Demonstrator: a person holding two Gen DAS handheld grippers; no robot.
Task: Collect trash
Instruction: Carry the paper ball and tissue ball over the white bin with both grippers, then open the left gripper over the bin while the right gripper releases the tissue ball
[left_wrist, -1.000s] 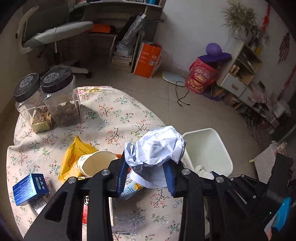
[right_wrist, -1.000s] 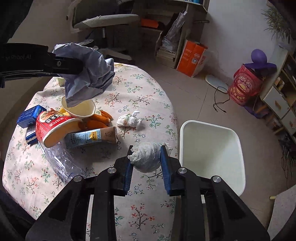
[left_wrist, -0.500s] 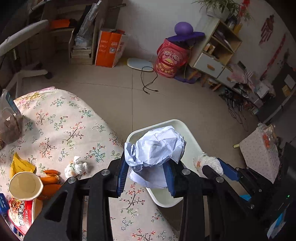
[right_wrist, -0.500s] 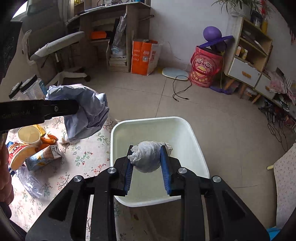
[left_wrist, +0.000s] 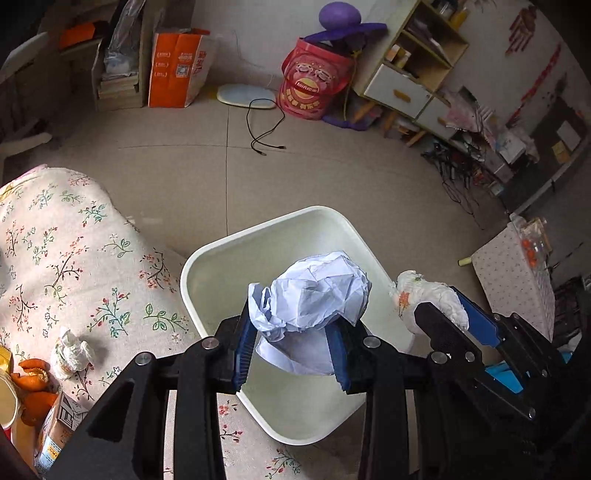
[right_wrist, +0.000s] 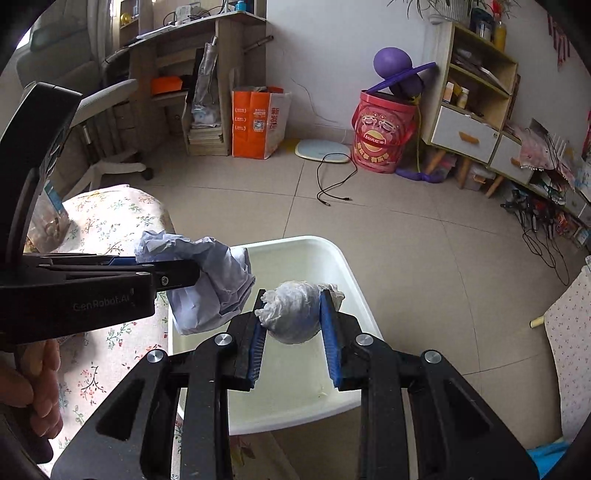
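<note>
My left gripper (left_wrist: 291, 343) is shut on a crumpled ball of pale blue paper (left_wrist: 314, 291) and holds it above the white trash bin (left_wrist: 229, 258) on the floor beside the table. My right gripper (right_wrist: 291, 325) is shut on a white tissue wad (right_wrist: 295, 310) and holds it over the same bin (right_wrist: 347, 273). In the left wrist view the right gripper (left_wrist: 439, 310) with its wad (left_wrist: 424, 295) sits just right of the bin. In the right wrist view the left gripper (right_wrist: 184, 273) and blue paper (right_wrist: 214, 288) are at the bin's left rim.
The table with a floral cloth (left_wrist: 55, 251) lies left of the bin. On it are a small tissue wad (left_wrist: 70, 350), orange peels (left_wrist: 33, 384) and a carton (left_wrist: 59, 424). Farther off are a red bucket (right_wrist: 380, 136), an orange bag (right_wrist: 255, 122), a cable (right_wrist: 332, 181) and shelves (right_wrist: 472, 110).
Both grippers have swung from over the table to above the bin, each still holding its trash. The bin now fills the middle of both views.
</note>
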